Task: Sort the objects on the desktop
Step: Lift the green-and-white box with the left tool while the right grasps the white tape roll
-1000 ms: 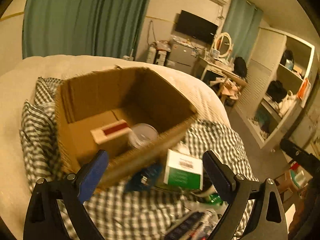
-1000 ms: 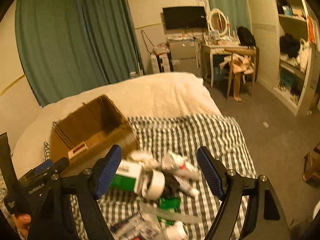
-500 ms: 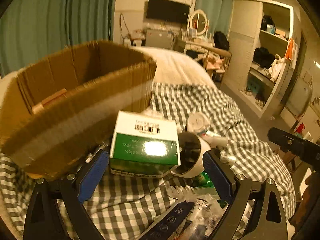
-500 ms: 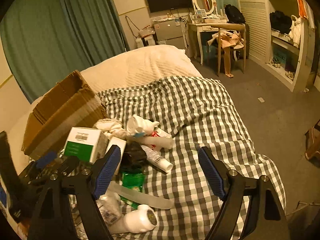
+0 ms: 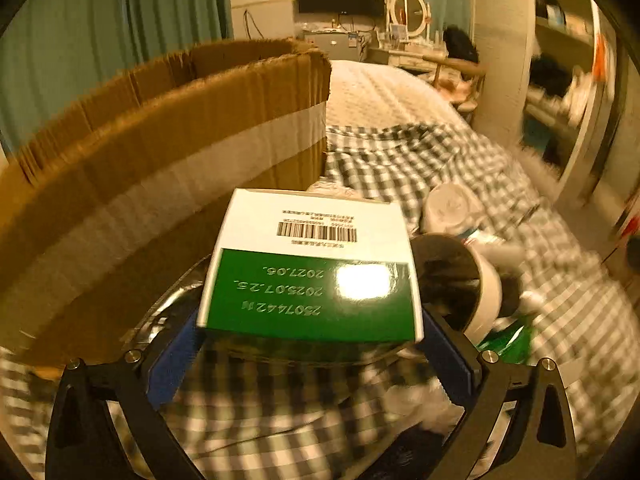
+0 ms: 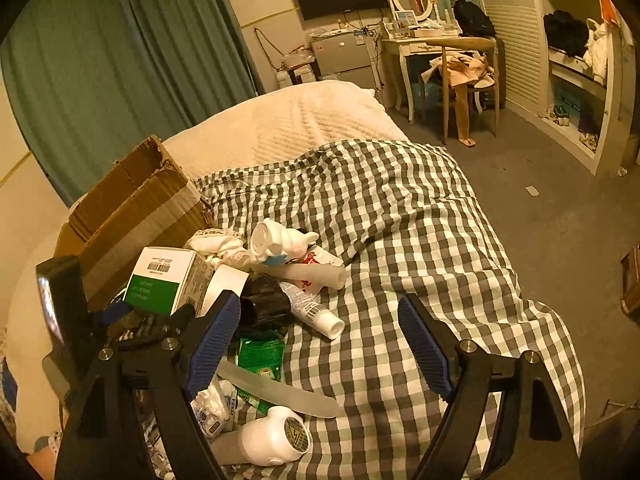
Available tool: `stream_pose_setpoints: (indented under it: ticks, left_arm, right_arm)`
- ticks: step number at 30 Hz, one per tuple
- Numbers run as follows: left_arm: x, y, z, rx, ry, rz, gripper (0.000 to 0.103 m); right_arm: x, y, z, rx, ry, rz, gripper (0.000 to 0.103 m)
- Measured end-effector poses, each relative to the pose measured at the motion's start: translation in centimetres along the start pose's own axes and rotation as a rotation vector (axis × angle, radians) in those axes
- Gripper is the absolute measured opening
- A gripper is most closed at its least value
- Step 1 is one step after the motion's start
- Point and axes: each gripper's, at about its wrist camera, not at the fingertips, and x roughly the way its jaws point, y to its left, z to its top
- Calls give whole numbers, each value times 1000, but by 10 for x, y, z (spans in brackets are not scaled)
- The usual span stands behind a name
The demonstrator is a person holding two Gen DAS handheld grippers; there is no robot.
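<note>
A green and white carton (image 5: 312,280) lies on the pile beside the cardboard box (image 5: 160,160). My left gripper (image 5: 310,356) is open, its blue pads (image 5: 172,356) on either side of the carton's near end. The right wrist view shows the same carton (image 6: 164,280) and cardboard box (image 6: 132,200) at the left. My right gripper (image 6: 320,344) hangs open over the checked cloth, holding nothing. Below it lie a white tube (image 6: 312,312), a green packet (image 6: 260,356), a black item (image 6: 264,304) and a white bottle (image 6: 276,438).
The checked cloth (image 6: 400,220) covers the near half of a white mattress (image 6: 300,120). A white tape roll (image 5: 484,288) touches the carton's right side. White rolled cloth (image 6: 280,240) tops the pile. Floor, a chair (image 6: 464,76) and shelves are to the right.
My left gripper came down from over the cardboard box to the green and white carton, which now sits between its pads. The right gripper swung right and lower over the pile.
</note>
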Motion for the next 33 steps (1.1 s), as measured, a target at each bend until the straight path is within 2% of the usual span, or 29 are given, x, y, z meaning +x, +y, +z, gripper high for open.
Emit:
stream_pose_setpoints:
  ticks: [3, 7, 14, 18, 20, 21, 22, 26, 33]
  left_arm:
    - [3, 11, 2, -68, -9, -21, 97]
    - [-8, 8, 4, -52, -21, -4, 96]
    - [-73, -1, 16, -23, -151, 22, 96]
    - [-98, 16, 27, -94, -193, 15, 96]
    - [-102, 26, 31, -141, -198, -6, 96]
    - [-101, 28, 33, -153, -197, -15, 96]
    - [-102, 31, 33, -161, -196, -22, 96]
    - [-95, 36, 37, -180, -176, -46, 96]
    - [-93, 39, 36, -202, -152, -88, 96]
  right_arm:
    - [2, 6, -2, -16, 12, -1, 81]
    - [3, 17, -6, -42, 23, 11, 81]
    - [11, 42, -10, -76, 59, 52, 81]
    - [28, 62, -14, -92, 108, 84, 80]
    - [38, 70, -15, -89, 136, 95, 70]
    - [44, 75, -15, -81, 152, 100, 61]
    - [48, 77, -15, -71, 159, 101, 58]
    - [66, 85, -15, -27, 179, 116, 58]
    - [94, 82, -9, 54, 215, 76, 58]
